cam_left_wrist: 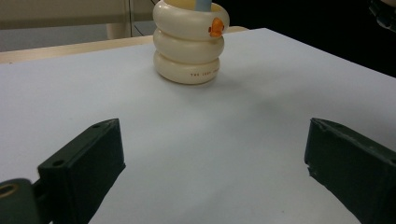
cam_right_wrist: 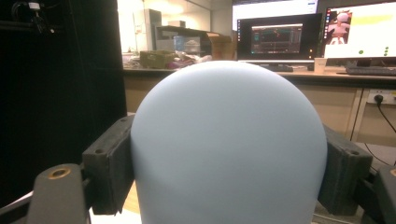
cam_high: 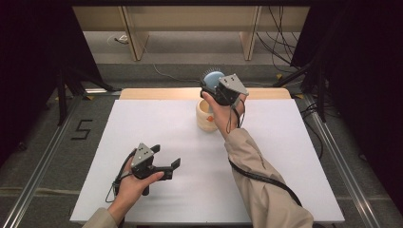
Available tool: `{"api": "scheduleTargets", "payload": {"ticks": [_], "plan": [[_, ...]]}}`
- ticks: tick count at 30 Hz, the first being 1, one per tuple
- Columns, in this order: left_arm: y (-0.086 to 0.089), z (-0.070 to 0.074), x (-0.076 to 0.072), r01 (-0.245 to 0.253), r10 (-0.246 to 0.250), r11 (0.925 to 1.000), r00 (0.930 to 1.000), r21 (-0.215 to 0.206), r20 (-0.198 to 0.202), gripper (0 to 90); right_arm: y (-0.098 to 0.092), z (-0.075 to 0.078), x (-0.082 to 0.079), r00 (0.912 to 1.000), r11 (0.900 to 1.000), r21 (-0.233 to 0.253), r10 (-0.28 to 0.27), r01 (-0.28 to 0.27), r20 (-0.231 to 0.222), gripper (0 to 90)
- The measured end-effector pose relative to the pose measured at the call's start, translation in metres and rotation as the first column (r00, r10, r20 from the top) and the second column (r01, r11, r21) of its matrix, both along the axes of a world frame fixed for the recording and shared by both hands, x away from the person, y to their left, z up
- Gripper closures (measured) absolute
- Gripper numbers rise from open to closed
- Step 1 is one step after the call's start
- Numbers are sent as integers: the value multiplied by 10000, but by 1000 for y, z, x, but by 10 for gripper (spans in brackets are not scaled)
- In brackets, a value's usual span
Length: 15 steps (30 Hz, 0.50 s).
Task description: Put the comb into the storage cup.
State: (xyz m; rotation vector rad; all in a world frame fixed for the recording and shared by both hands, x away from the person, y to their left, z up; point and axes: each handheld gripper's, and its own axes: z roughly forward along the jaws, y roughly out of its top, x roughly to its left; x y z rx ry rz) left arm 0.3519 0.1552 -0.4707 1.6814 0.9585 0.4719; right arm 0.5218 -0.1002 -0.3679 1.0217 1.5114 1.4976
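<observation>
Hands enter the high view from the near edge of the white table (cam_high: 157, 128). The right gripper (cam_high: 214, 86) is raised over the middle of the far edge, its jaws clamped on a pale blue round brush (cam_high: 212, 76), whose dark bristles seem to ring the head, though it is too small here to be sure. Directly below it stands a cream ringed holder (cam_high: 205, 116), upright near the far edge. The left gripper (cam_high: 164, 159) hovers near the near-left part of the table, well apart from the holder, its jaws spread and holding nothing.

From the left gripper view, the two black jaws stand wide apart over bare white table. The holder (cam_left_wrist: 190, 44) sits ahead toward the far edge, made of three stacked cream rings with a small orange mark on the top ring and fine print on the bottom one. A pale blue stem rises out of its mouth.

From the right gripper view, the brush (cam_right_wrist: 229, 144) shows as a smooth blue dome pressed between both jaw pads, touching each. Monitors (cam_right_wrist: 275, 35) glow on a desk behind.
</observation>
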Motion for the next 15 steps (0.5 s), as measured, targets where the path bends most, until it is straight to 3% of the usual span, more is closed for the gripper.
{"api": "scheduleTargets", "payload": {"ticks": [15], "plan": [[0,0,0,-5,5,10000,10000,-1,5,42,-1,-5,0,10000,10000,-69,-45,45,-16,212]]}}
